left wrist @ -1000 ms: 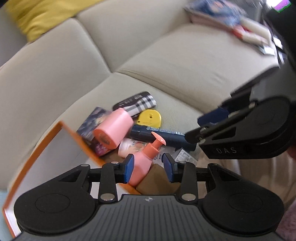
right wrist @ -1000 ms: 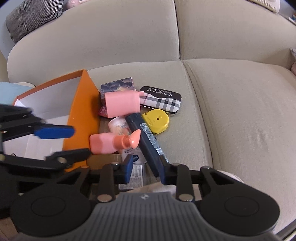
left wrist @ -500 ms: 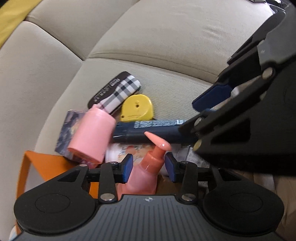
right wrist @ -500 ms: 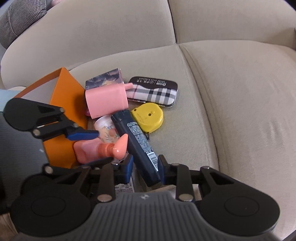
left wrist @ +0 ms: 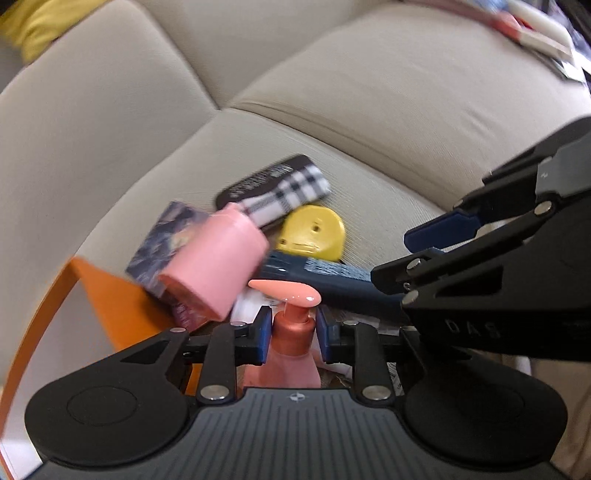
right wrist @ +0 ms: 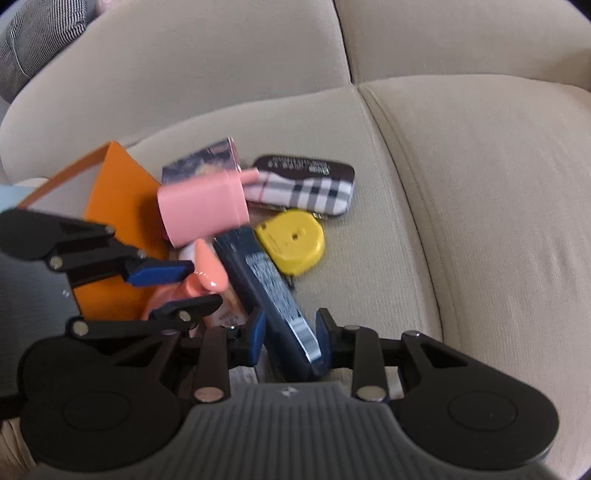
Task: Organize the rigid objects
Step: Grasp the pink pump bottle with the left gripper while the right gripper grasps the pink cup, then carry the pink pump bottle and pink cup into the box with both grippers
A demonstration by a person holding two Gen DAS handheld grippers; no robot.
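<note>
A pile of rigid items lies on a beige sofa seat beside an orange box (left wrist: 110, 306). My left gripper (left wrist: 290, 334) is shut on the neck of a salmon pump bottle (left wrist: 293, 354), which also shows in the right wrist view (right wrist: 195, 284). My right gripper (right wrist: 290, 339) straddles the near end of a dark blue tube (right wrist: 273, 295) with its jaws still apart from it. A pink cylinder (right wrist: 203, 206), a yellow tape measure (right wrist: 291, 242), a plaid case (right wrist: 306, 188) and a dark printed box (right wrist: 201, 164) lie in the pile.
The orange box (right wrist: 110, 206) stands open at the left of the pile. A yellow cushion (left wrist: 40, 22) sits at the far left, and magazines (left wrist: 528, 26) lie on the sofa at the far right. A checked cushion (right wrist: 33, 40) is at the upper left.
My left gripper closed in on the pump bottle's neck and gripped it. My right gripper moved forward and down so the blue tube's end sits between its jaws.
</note>
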